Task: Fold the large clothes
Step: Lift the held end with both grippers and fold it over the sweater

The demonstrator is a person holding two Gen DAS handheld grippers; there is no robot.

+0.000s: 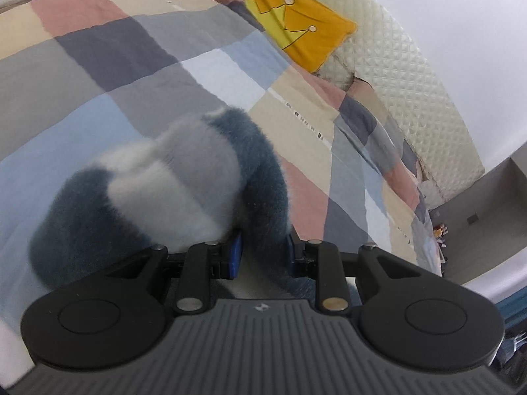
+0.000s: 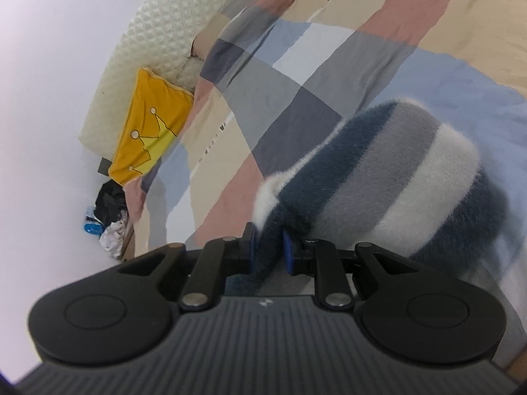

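The left gripper (image 1: 263, 253) pinches a fold of the fuzzy striped garment (image 1: 158, 194) between its blue pads (image 1: 235, 256), jaws close together. From there the garment runs forward and off to the left in a long soft roll over the checked blanket (image 1: 131, 75). The right gripper (image 2: 269, 250) also squeezes the fuzzy cloth tight, and here the same roll stretches forward and off to the right. Both views show the yellow crown pillow (image 1: 296, 23) far ahead by the bumpy cream headboard (image 1: 411, 82). Only the right view shows a heap of dark and white things (image 2: 110, 217) on the floor, ahead and left of the tool.
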